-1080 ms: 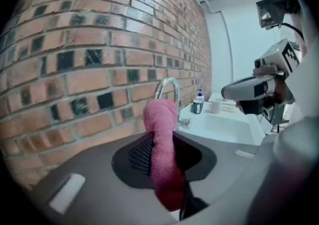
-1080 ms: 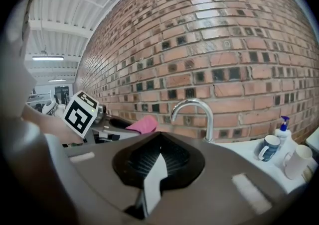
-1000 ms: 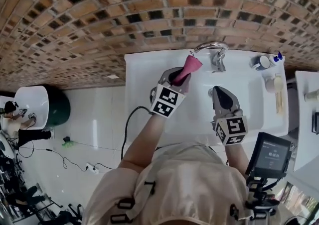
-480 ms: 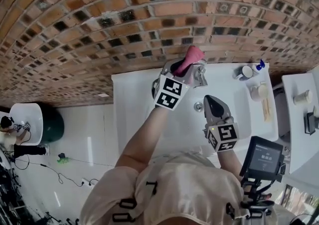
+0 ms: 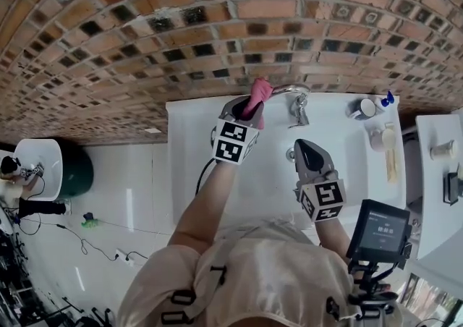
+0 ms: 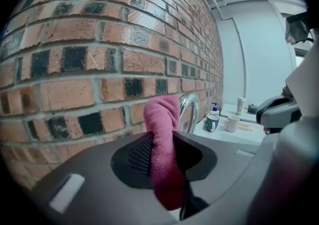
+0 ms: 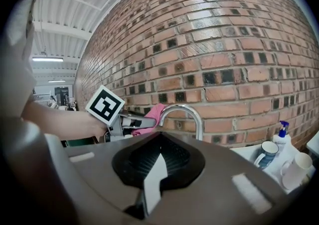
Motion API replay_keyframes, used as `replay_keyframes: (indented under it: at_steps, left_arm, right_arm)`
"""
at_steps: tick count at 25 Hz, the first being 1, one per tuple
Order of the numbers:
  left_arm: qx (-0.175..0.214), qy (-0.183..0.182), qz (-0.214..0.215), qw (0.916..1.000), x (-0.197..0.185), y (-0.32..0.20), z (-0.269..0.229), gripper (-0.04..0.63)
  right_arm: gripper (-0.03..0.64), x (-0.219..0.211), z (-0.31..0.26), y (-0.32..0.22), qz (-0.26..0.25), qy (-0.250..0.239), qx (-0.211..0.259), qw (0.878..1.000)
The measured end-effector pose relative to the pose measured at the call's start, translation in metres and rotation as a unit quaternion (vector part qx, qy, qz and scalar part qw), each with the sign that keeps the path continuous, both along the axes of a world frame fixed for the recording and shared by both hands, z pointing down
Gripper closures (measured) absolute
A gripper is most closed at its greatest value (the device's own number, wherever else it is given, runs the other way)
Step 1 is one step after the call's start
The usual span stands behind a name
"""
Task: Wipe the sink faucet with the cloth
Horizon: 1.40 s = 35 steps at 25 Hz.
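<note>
Head view: the left gripper (image 5: 250, 107) is clamped on the pink cloth (image 5: 259, 92), whose free end sits at the spout tip of the faucet (image 5: 291, 90), seemingly touching. The chrome arch runs rightward from there to its base. Of the 2 grippers, the right gripper (image 5: 303, 147), closed and empty, hangs nearer that base.

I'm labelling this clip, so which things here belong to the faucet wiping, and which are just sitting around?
In the job:
pink cloth, clamped in the left gripper
chrome faucet
white sink

Lying about:
dark mug
soap bottle
white cup
right gripper, holding nothing
</note>
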State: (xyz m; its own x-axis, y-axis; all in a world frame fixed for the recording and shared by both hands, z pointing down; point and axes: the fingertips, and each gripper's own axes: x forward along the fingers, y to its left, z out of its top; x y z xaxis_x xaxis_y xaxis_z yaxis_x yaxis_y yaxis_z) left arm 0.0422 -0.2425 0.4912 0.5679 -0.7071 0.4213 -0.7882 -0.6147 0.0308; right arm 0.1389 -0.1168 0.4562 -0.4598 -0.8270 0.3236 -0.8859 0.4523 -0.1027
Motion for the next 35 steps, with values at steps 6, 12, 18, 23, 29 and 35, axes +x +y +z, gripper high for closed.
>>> replay_keyframes:
  at_steps: [6,12,18,23,29,35]
  left_arm:
    - [-0.023,0.000,-0.025,0.9994,-0.016,0.000,0.025,0.494]
    - [0.063,0.023,-0.011,0.9977,0.006,-0.002,-0.051,0.494]
    - [0.086,0.019,0.044,0.9951,0.060,-0.005,-0.076,0.492]
    - [0.084,0.042,0.019,0.9954,0.054,-0.007,-0.068,0.492]
    - [0.048,0.059,-0.014,0.9970,0.022,0.000,-0.037,0.489]
    - [-0.008,0.059,-0.046,0.9971,0.001,0.005,0.004,0.491]
  right_arm:
    - [0.629,-0.003,0.005,0.000,-0.003,0.007,-0.006,1.000]
    - [0.629,-0.006,-0.001,-0.001,-0.006,0.006,0.001,1.000]
    - [0.629,-0.001,-0.007,0.005,0.000,0.004,0.008,1.000]
    - [0.629,0.022,-0.004,0.006,0.024,0.004,0.008,1.000]
    - [0.629,0.018,0.005,0.005,0.020,0.000,0.010,1.000]
    - [0.629,0.012,0.007,0.015,0.011,0.004,0.014,1.000]
